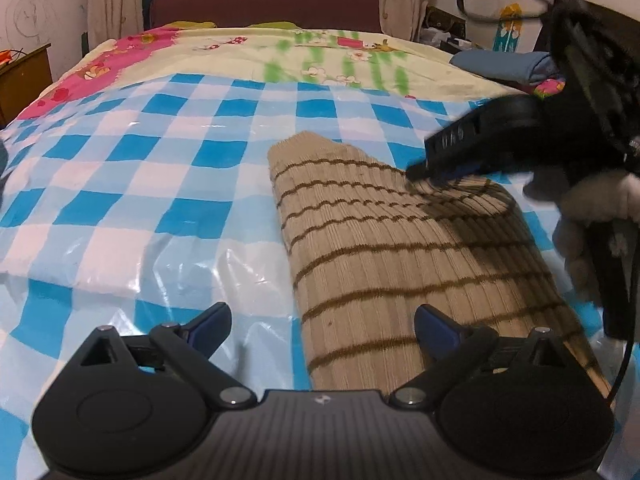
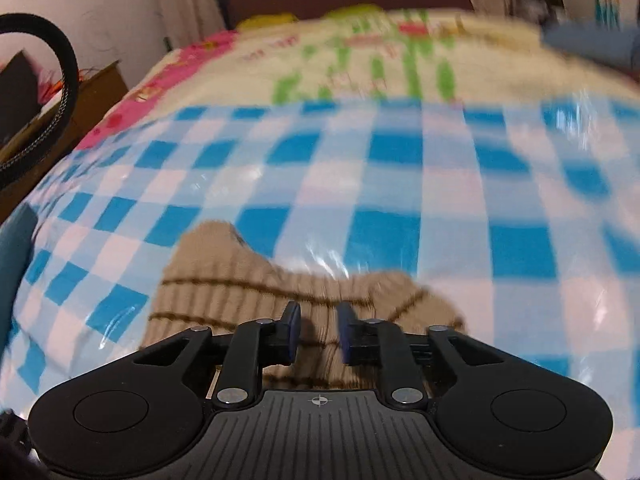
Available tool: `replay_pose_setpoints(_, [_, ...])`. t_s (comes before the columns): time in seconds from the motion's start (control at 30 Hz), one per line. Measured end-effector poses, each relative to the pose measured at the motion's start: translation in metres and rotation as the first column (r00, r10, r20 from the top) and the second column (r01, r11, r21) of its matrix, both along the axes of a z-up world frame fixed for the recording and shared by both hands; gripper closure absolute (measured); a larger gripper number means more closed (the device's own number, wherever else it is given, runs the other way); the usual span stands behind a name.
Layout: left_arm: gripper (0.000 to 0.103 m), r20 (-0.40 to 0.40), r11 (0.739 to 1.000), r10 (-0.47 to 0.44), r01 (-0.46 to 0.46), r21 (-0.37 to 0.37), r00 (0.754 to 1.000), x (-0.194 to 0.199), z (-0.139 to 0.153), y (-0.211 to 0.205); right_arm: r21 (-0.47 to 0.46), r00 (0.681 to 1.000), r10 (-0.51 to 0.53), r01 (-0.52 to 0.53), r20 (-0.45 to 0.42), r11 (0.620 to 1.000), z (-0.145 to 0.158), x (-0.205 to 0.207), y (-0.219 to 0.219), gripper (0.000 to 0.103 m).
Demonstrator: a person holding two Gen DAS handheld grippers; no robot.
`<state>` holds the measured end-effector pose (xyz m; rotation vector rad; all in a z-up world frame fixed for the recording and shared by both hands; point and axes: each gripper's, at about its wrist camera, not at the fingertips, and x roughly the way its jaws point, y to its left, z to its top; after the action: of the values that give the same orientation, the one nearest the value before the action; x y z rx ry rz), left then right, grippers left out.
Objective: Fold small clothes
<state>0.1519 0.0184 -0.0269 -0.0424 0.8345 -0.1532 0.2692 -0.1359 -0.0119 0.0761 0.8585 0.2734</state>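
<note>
Checked blue-and-white plastic sheet (image 1: 168,184) covers the bed; left gripper (image 1: 322,326) hangs spread wide, empty. Beige ribbed knit garment with brown stripes (image 1: 384,248) lies folded right of it; right gripper (image 2: 318,334), jaws parted, pinches nothing.

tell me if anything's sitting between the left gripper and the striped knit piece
Nothing visible is. The open left gripper hangs right at the near edge of the striped knit piece, with only the checked plastic sheet beneath.
</note>
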Motion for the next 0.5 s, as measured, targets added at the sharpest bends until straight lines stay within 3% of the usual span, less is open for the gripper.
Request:
replay_pose_setpoints(0.1, [0.0, -0.007, 1.0, 0.014, -0.014, -0.006, 1.0, -0.012, -0.002, 0.003, 0.047, 0.998, 0.054, -0.055, 0.021, 0.997, 0.019, 0.0, 0.019, 0.077])
replay_pose_setpoints(0.17, [0.0, -0.019, 1.0, 0.013, -0.013, -0.012, 1.0, -0.018, -0.006, 0.0, 0.063, 0.995, 0.097, -0.097, -0.001, 0.993, 0.024, 0.011, 0.04, 0.061])
replay_pose_setpoints(0.2, [0.0, -0.026, 1.0, 0.006, -0.006, -0.01, 1.0, -0.02, -0.009, -0.002, 0.04, 0.992, 0.124, -0.123, -0.014, 0.992, 0.024, 0.016, 0.055, 0.044])
replay_pose_setpoints(0.3, [0.0, -0.024, 1.0, -0.022, 0.022, 0.006, 0.999, -0.027, -0.015, -0.014, -0.058, 0.983, 0.182, -0.184, -0.033, 0.981, 0.018, 0.024, 0.097, 0.04])
replay_pose_setpoints(0.4, [0.0, -0.013, 0.999, -0.049, 0.049, -0.012, 0.999, -0.031, -0.018, -0.021, -0.264, 0.983, 0.17, -0.181, -0.067, 0.947, -0.006, 0.035, 0.132, 0.049])
replay_pose_setpoints(0.43, [0.0, -0.008, 0.998, -0.055, 0.055, -0.015, 0.998, -0.033, -0.018, -0.022, -0.313, 0.984, 0.164, -0.177, -0.068, 0.933, -0.012, 0.038, 0.135, 0.062])
replay_pose_setpoints(0.5, [0.0, 0.004, 0.997, -0.069, 0.07, -0.018, 0.998, -0.036, -0.019, -0.023, -0.247, 0.988, 0.127, -0.145, -0.089, 0.958, -0.012, 0.041, 0.117, 0.083])
